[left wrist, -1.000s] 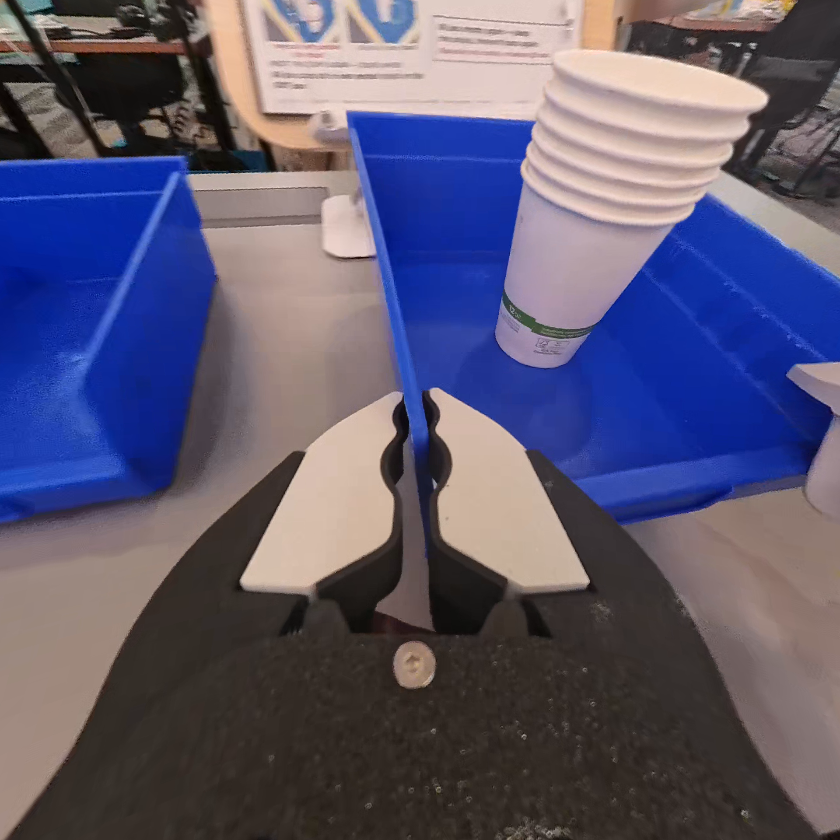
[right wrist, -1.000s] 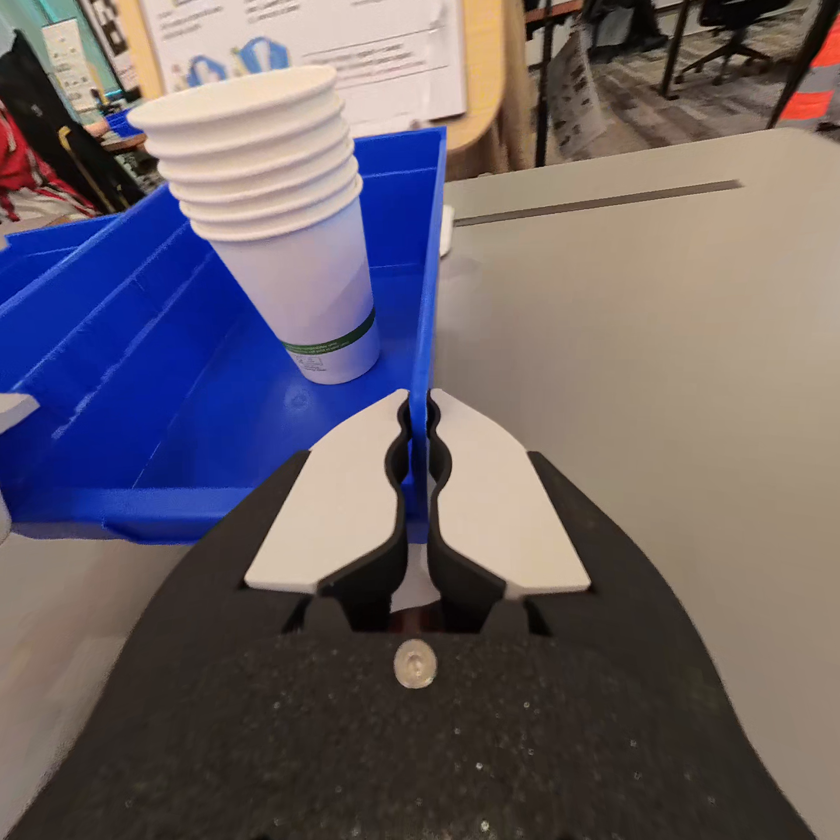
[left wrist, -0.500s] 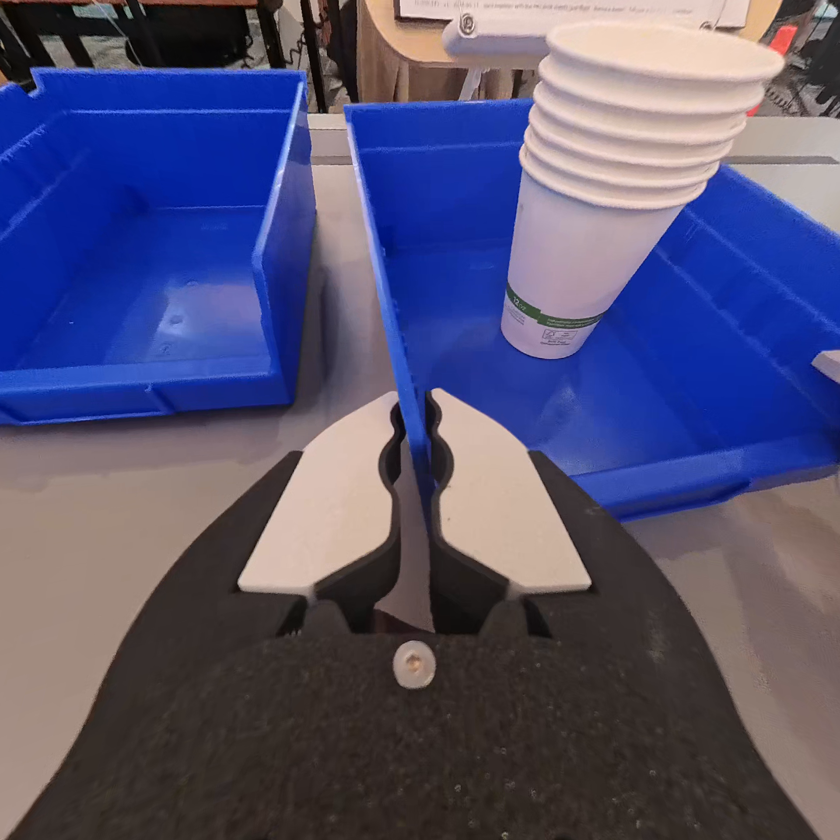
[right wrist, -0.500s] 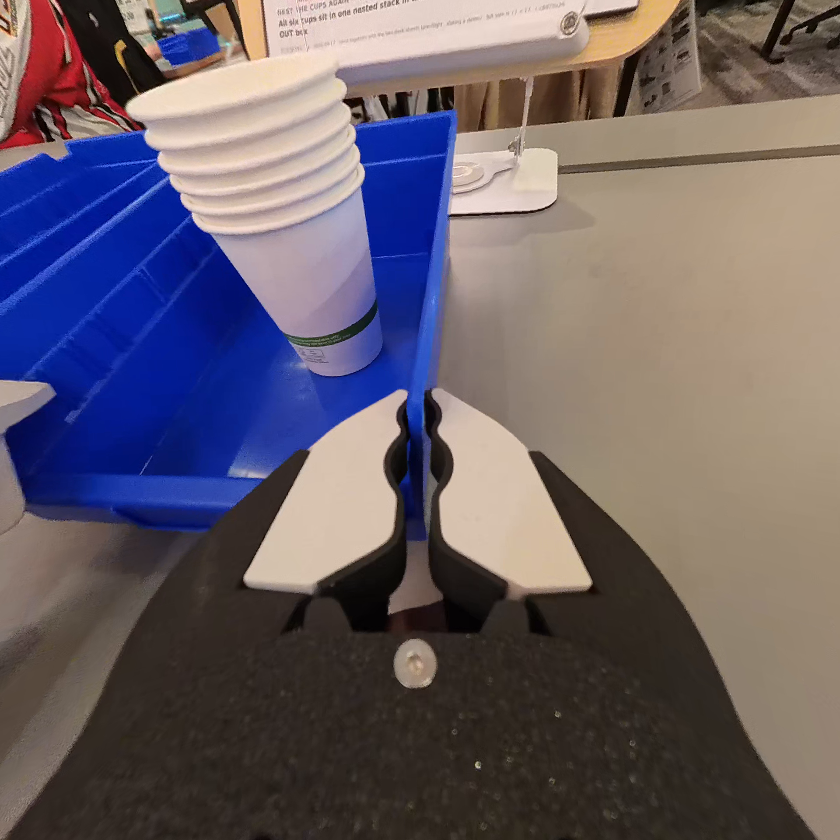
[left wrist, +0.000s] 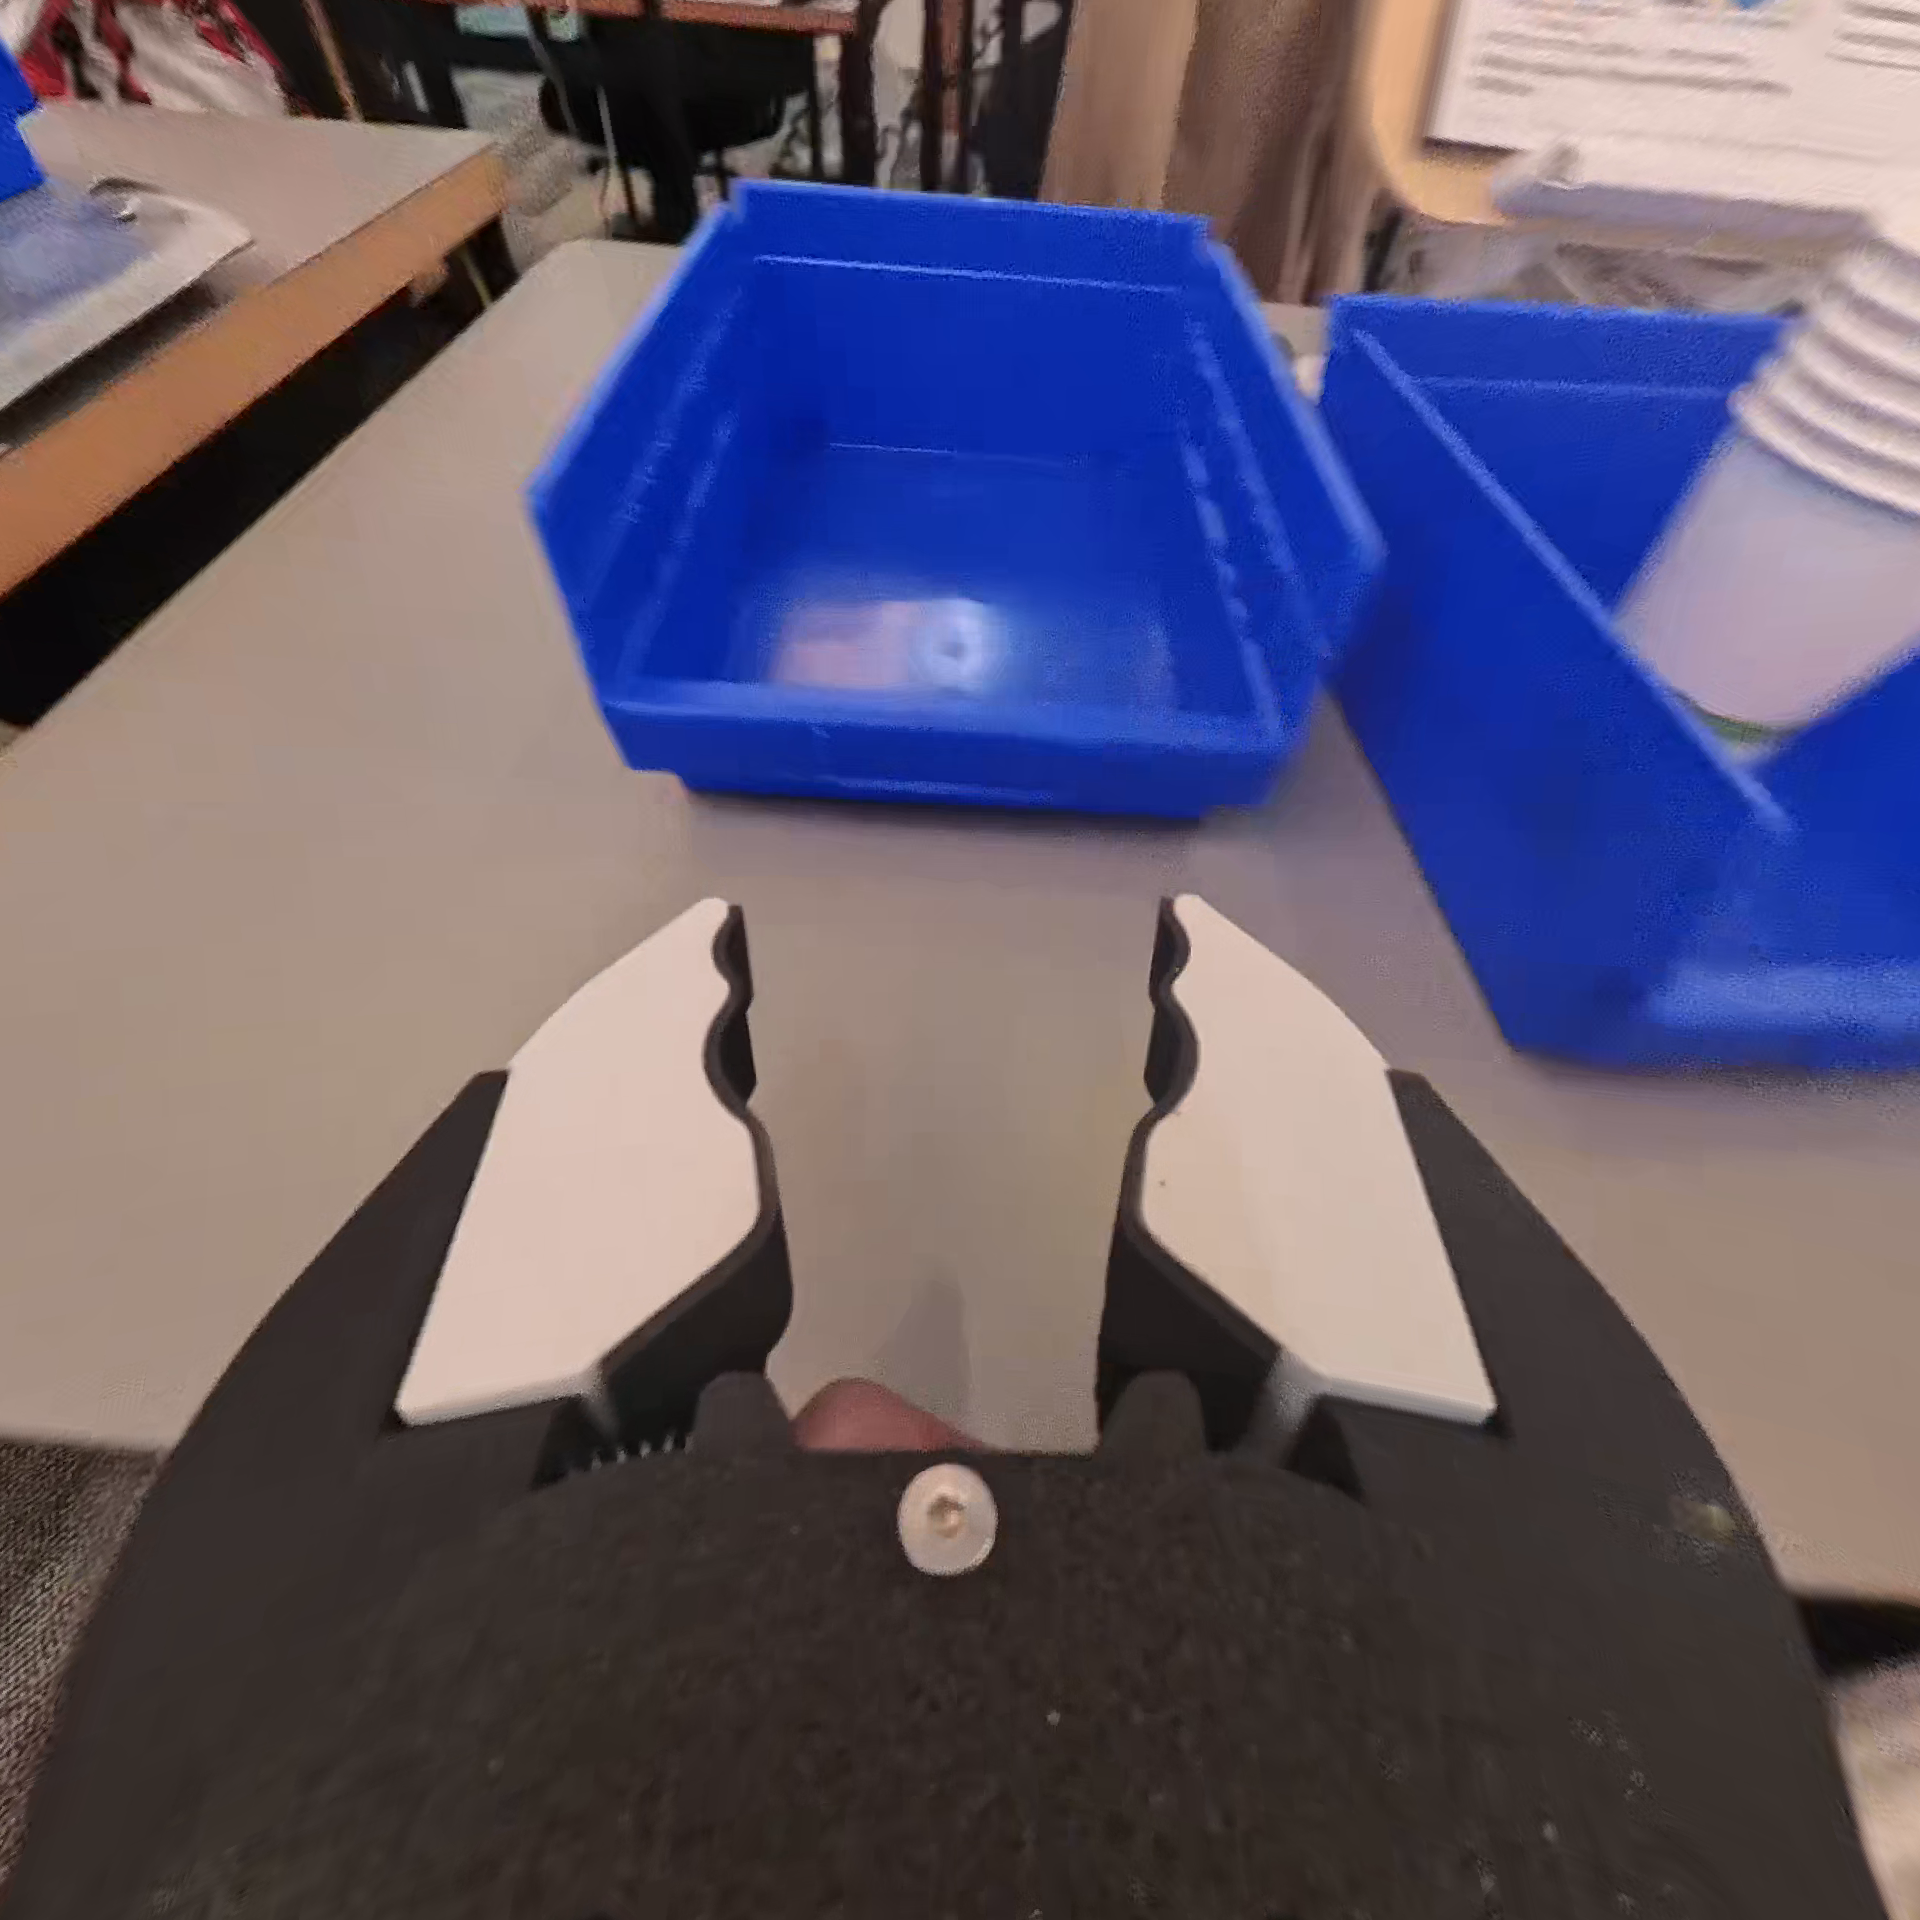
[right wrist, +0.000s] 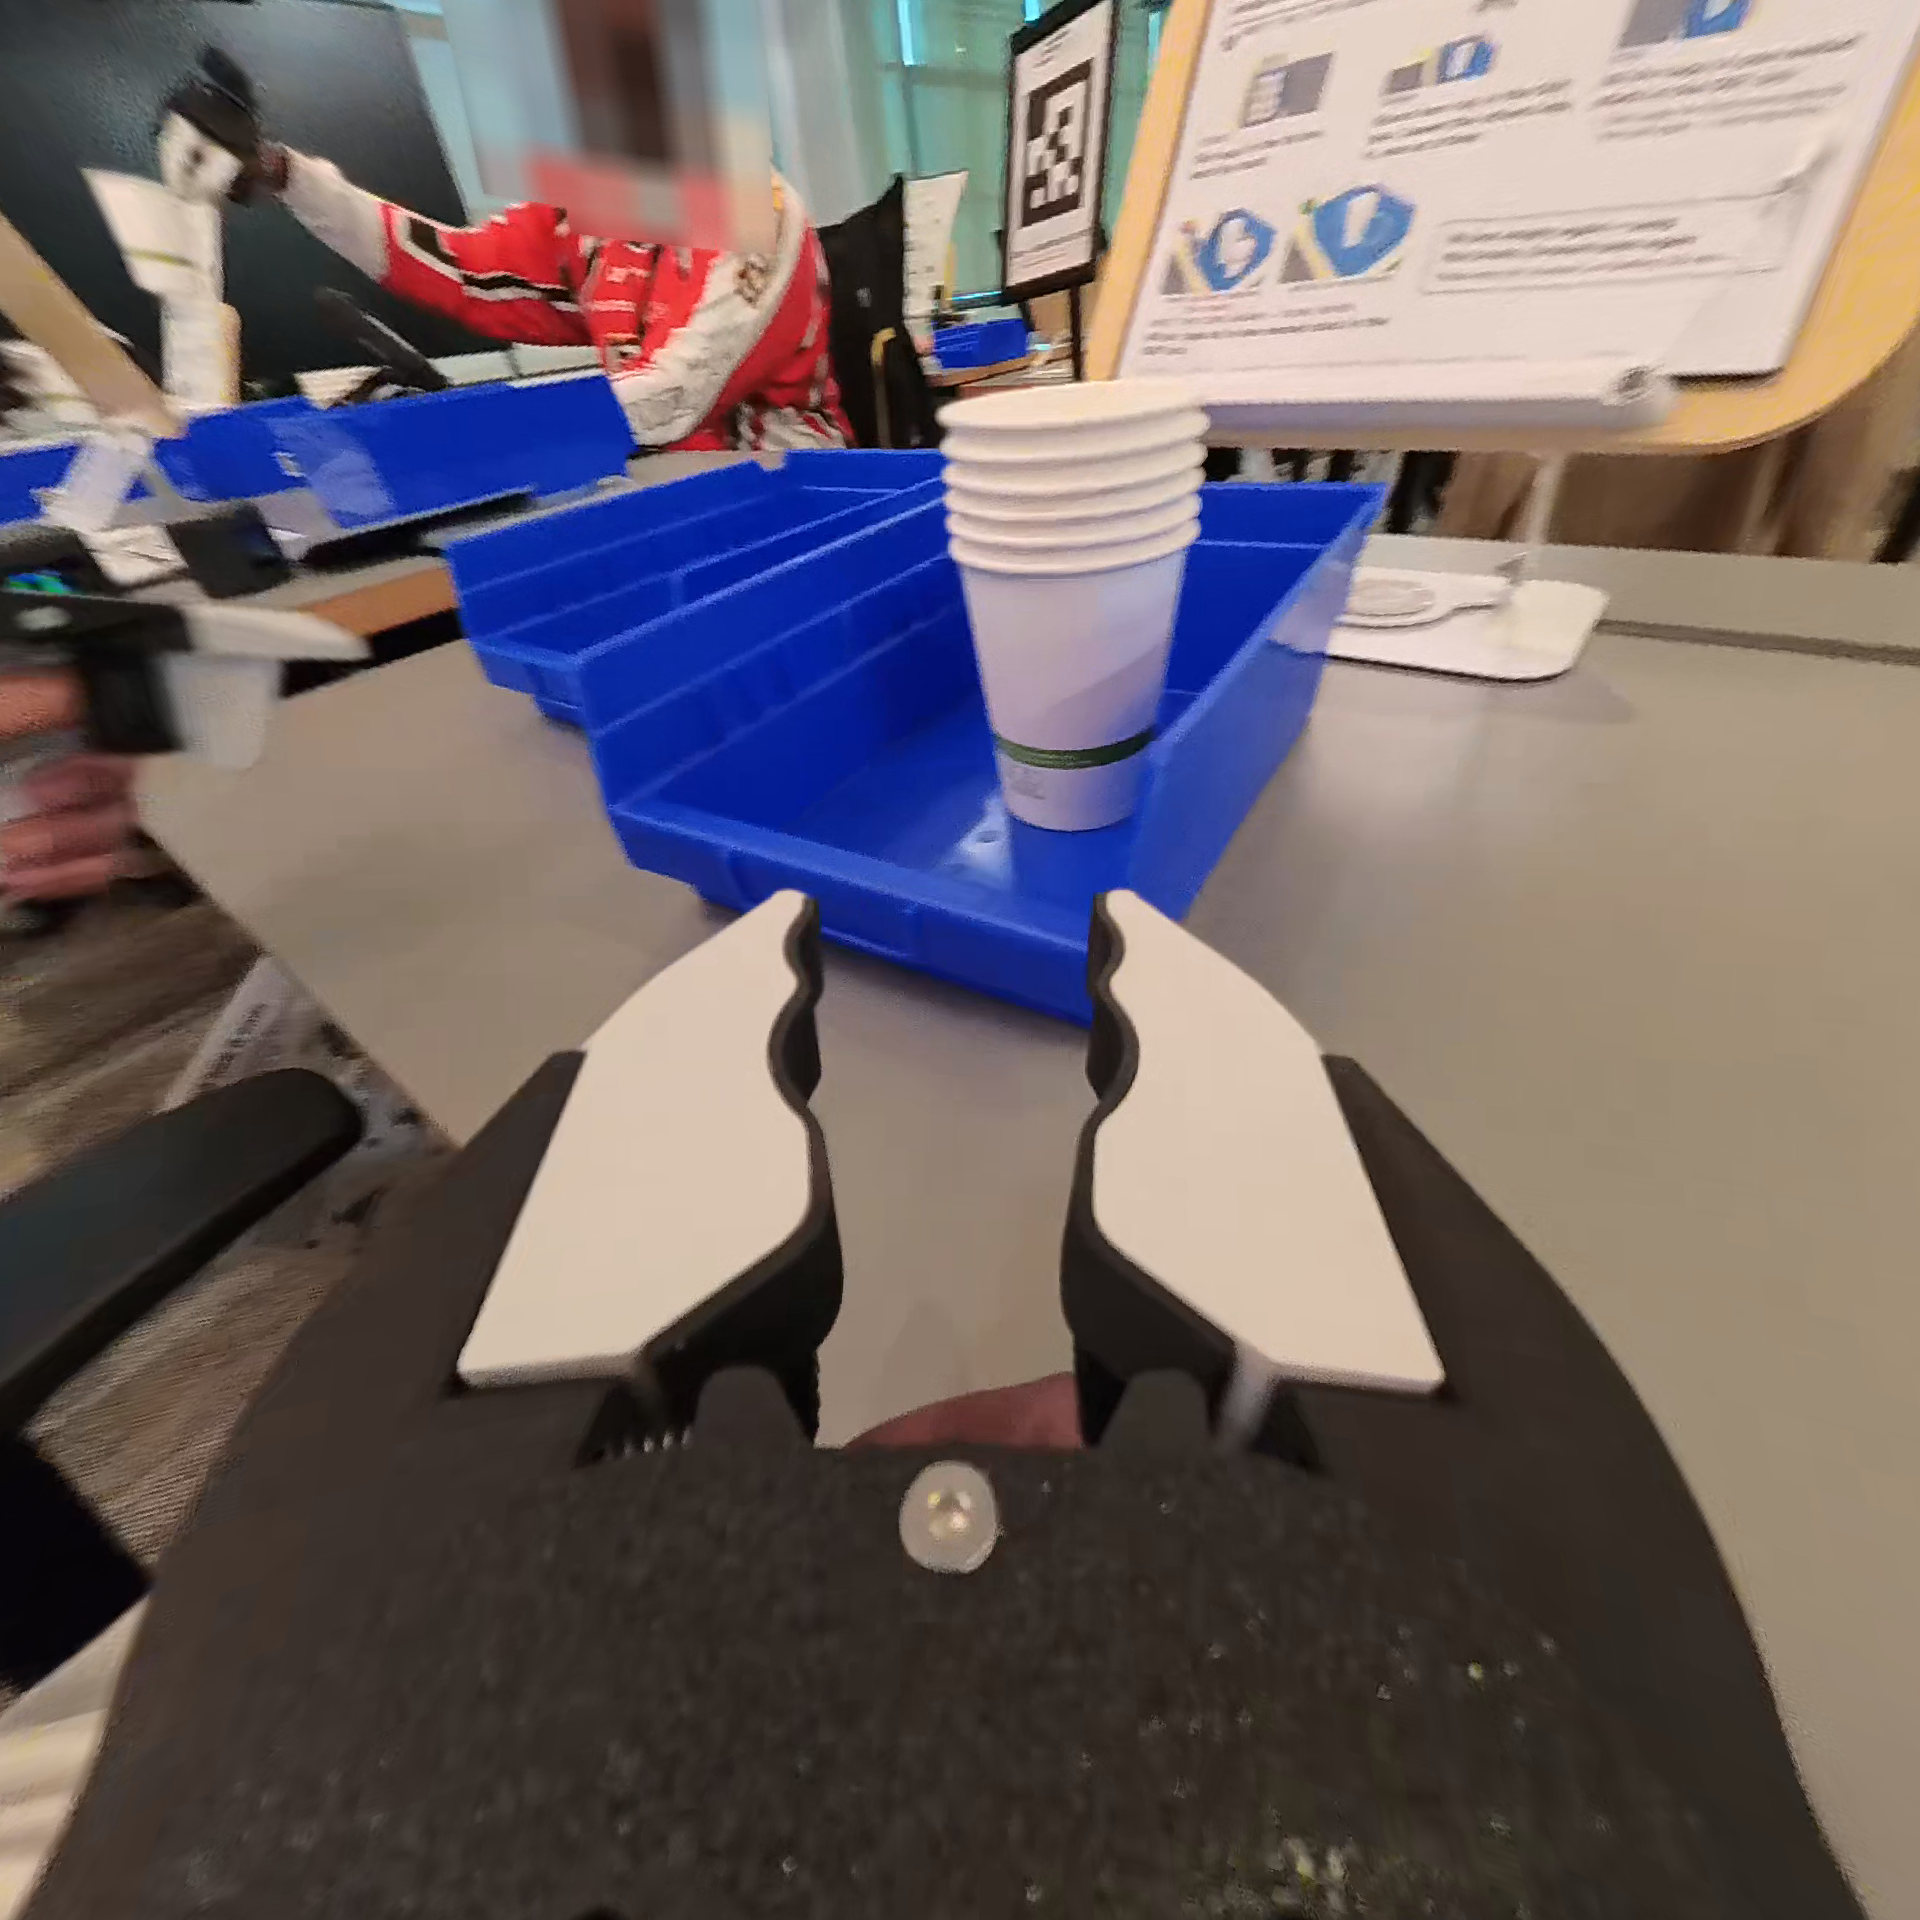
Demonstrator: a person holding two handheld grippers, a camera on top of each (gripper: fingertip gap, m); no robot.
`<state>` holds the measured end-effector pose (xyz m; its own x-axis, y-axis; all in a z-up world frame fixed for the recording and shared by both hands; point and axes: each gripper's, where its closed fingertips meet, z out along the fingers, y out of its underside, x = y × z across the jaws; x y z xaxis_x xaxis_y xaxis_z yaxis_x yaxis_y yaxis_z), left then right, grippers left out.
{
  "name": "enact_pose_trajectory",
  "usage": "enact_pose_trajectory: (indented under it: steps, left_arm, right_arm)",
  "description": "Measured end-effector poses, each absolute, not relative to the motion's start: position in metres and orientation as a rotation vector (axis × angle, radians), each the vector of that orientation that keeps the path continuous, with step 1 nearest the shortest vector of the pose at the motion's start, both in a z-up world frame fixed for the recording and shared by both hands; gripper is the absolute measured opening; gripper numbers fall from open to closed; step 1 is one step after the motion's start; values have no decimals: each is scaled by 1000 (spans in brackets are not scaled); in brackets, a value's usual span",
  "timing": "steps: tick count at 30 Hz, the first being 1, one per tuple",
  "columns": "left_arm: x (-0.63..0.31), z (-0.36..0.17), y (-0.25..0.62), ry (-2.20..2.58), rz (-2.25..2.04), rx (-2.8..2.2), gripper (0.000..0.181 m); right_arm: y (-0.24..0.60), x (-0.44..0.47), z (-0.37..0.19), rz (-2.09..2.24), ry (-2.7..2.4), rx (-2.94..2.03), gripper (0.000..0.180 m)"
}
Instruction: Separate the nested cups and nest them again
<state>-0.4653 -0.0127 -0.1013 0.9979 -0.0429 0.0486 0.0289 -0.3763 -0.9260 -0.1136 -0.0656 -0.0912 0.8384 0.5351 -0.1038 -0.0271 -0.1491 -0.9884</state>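
Note:
A stack of several nested white paper cups [right wrist: 1075,603] stands upright in a blue bin [right wrist: 852,914] on the grey table. It also shows at the right edge of the left wrist view [left wrist: 1808,488], in the same bin [left wrist: 1538,727]. My right gripper [right wrist: 951,914] is open and empty, over the table just in front of that bin. My left gripper [left wrist: 951,914] is open and empty, in front of a second blue bin [left wrist: 935,748] that holds no cups. The left gripper also shows blurred at the far left of the right wrist view [right wrist: 187,644].
A sign board [right wrist: 1507,187] on a white stand base [right wrist: 1455,618] is behind the bins. The grey table [right wrist: 1610,987] edge runs along the left. Another table [left wrist: 208,260] stands at the left. A person in red [right wrist: 644,301] works behind, beside more blue bins [right wrist: 395,447].
Both grippers let go of the cup bin's side walls, opened and pulled back. The left one swung left toward the second bin; the right one backed away from the cup bin.

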Motion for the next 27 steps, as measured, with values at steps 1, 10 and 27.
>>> enact_pose_trajectory:
  steps: [1, 10, 27]
  left_arm:
    - [-484, -99, 4, -22, -79, -1963, 76]
    - [-568, -134, 136, -122, -10, -2089, 76]
    - [-550, -135, -26, -273, 37, -1939, 3]
  right_arm:
    - [-68, -119, -91, 547, -397, -1654, 46]
    - [-69, -163, -126, 622, -490, -1765, 38]
    - [-76, -287, -121, 530, -629, -1713, 43]
